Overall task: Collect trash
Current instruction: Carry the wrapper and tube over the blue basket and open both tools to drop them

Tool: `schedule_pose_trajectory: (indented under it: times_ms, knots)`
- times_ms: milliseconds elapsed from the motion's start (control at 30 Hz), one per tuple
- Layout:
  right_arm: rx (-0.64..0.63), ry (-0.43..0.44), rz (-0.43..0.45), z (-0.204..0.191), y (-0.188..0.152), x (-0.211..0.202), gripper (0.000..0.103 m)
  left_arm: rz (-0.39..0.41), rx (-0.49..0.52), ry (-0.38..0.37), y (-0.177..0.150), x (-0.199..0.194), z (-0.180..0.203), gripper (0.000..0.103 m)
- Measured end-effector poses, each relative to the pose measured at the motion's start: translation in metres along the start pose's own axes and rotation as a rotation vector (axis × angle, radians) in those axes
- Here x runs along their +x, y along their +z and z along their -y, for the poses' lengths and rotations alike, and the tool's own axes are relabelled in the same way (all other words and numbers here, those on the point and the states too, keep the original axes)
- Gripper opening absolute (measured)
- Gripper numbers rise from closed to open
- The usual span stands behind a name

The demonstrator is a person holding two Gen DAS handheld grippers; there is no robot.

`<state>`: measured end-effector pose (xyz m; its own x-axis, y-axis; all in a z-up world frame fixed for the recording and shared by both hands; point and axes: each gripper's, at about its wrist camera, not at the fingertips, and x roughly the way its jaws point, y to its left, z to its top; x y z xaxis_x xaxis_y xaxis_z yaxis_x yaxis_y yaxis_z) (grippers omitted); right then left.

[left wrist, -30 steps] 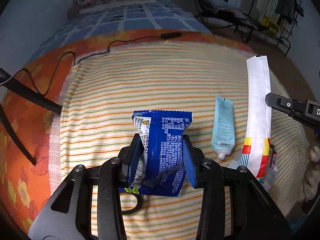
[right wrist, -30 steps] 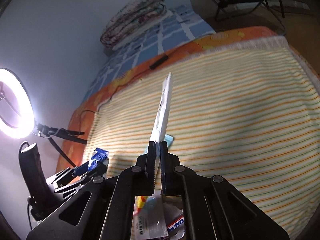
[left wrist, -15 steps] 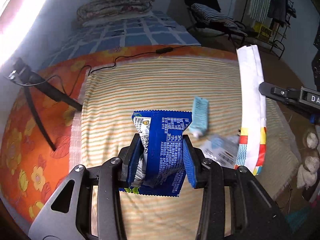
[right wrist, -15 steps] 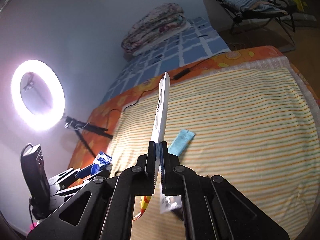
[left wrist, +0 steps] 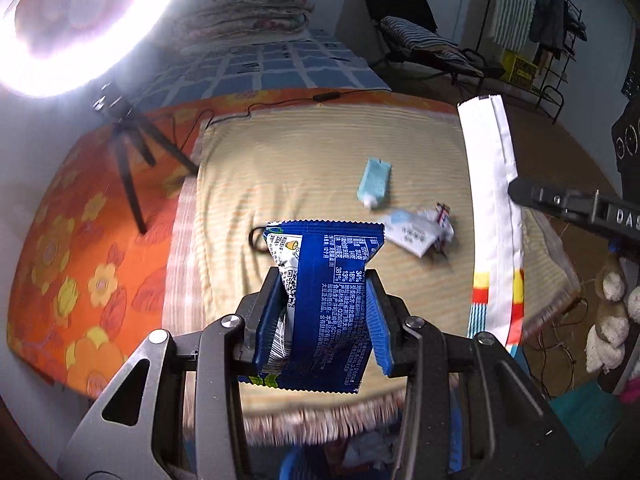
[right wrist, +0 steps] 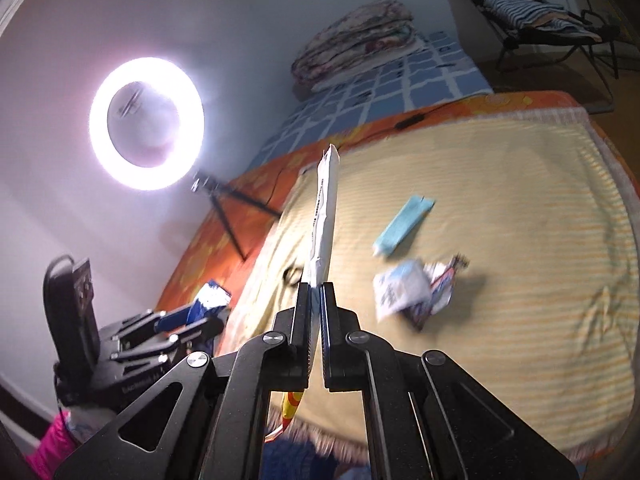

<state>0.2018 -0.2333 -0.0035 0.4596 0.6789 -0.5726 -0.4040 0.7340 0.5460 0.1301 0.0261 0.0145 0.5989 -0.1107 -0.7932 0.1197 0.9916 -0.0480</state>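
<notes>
A bed (left wrist: 120,264) spread with an orange floral sheet and a striped yellow blanket (right wrist: 520,240) fills the room under a glaring ring light (right wrist: 146,123). Above its near edge the left gripper (left wrist: 326,316) clamps a blue snack wrapper (left wrist: 328,292), while the right gripper (right wrist: 316,320) pinches a long white packet (left wrist: 494,216) held upright. Left lying on the blanket are a pale blue tube (left wrist: 374,182), crumpled white wrappers (left wrist: 418,230) just beside it, and a black hair tie (left wrist: 256,238).
</notes>
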Motion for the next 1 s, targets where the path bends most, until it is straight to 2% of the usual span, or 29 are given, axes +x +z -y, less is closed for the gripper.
schedule_pose_trajectory:
  times_ms: [367,867,1000]
  knots:
    - [-0.061,0.021,-0.118,-0.011,-0.080,-0.007,0.003,-0.029,-0.003,-0.003,-0.061,-0.026,0.012,0.040]
    - [-0.198,0.002,-0.204,-0.028,-0.142,-0.004,0.003,-0.113,0.013,-0.004,-0.127,-0.014,0.029,0.040]
    - [-0.194,-0.003,-0.232,-0.024,-0.152,0.001,0.003,-0.146,0.022,0.004,-0.141,-0.005,0.030,0.040]
